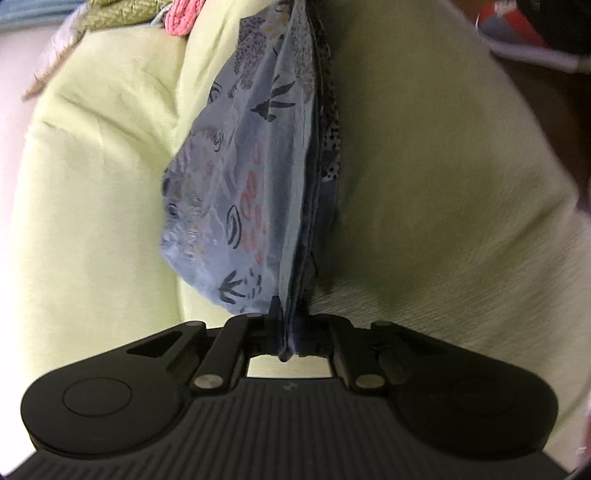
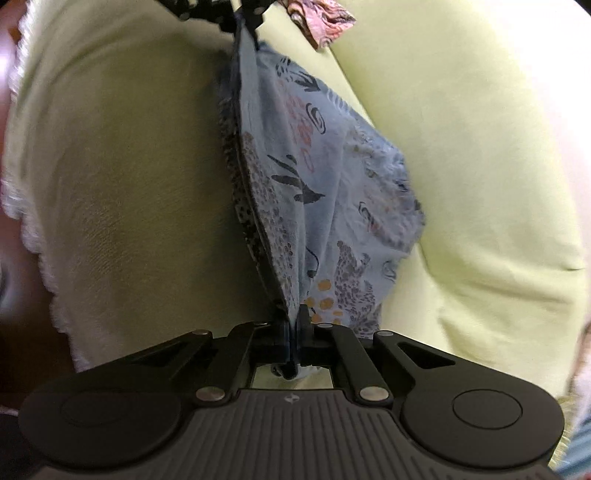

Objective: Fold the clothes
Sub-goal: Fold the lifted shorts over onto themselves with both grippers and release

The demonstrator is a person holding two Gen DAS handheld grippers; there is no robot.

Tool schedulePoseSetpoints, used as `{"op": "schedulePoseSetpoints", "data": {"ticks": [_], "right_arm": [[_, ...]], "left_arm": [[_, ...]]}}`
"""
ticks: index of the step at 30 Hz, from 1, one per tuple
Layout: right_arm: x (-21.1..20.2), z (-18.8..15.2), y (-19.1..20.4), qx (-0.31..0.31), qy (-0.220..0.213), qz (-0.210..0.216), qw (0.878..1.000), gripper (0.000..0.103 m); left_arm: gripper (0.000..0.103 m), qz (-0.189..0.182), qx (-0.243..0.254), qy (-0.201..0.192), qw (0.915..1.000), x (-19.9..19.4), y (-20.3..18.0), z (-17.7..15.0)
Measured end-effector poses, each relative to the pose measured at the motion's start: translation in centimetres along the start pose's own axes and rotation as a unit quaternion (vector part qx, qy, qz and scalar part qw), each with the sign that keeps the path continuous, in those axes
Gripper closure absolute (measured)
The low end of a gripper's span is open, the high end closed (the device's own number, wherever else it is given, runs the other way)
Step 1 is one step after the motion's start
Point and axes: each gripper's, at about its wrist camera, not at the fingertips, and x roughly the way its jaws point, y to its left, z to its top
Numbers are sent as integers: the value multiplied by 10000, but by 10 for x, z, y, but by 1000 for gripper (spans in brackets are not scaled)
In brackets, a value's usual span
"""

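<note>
Yellow-green sheet: covers the whole work surface under both grippers, with a white scalloped edge visible at the left of the right wrist view. It appears to serve as the folding surface.

Blue printed garment: held off the sheet, stretched as a doubled edge between the two grippers, with its loose body sagging to one side. Judged purpose: keeping the doubled edge taut so the layers stay aligned for the next fold.

Left gripper: jaws drawn tight together on the garment's layered edge, cloth bunched through the gap.

Right gripper: likewise clamped on the opposite end of the same edge; the left gripper shows at the top of this view, holding the far end.

Surrounding items: a green woven cloth and a pink knitted item lie at the far edge of the sheet, and a patterned pinkish cloth sits near the left gripper. All sit well apart from the hanging garment; none obstructs laying it down
</note>
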Motion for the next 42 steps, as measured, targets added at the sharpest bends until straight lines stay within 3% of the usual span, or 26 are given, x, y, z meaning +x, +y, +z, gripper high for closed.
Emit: {"op": "schedulePoseSetpoints", "data": {"ticks": [5,9,12,15,16,18,23,26,30,32,40,42], "right_arm": [[-29,-23,-37,-437,-104,813,9957,101],[-52,-37,-73,-397,148,2002,9788,101],[-53,-41,-110,-140,307,2899,9565,101],[-35,-40,-159,177,353,3662,9297,101],[-21,-39,-180,331,368,4043,9133,101],[-4,-42,-206,636,242,4272,9016,101],[92,-42,-295,1385,199,5054,8514,101],[153,-39,-331,1579,207,5370,8284,101],[207,-40,-351,1605,218,5496,8196,101],[231,-38,-357,1638,250,5541,8158,101],[283,-31,-369,1720,265,5733,8007,100],[293,-33,-365,1822,347,5705,8001,96]], "left_arm": [[100,-836,-714,-125,9939,-34,19,15],[100,-1619,-1458,-194,9758,-73,35,42],[100,-2168,-2017,-81,9551,-94,57,55],[100,-2439,-2547,43,9357,-91,98,58],[100,-2472,-2719,110,9299,-83,115,56],[99,-2548,-3063,262,9168,-59,149,54],[99,-2781,-3774,526,8818,25,227,41],[99,-3036,-4246,749,8497,81,263,27],[99,-3320,-4693,1017,8119,143,289,13],[99,-3382,-4810,1086,8016,163,298,8],[96,-3552,-4958,1234,7828,210,318,-6],[95,-3600,-5054,1264,7740,219,318,-9]]}}
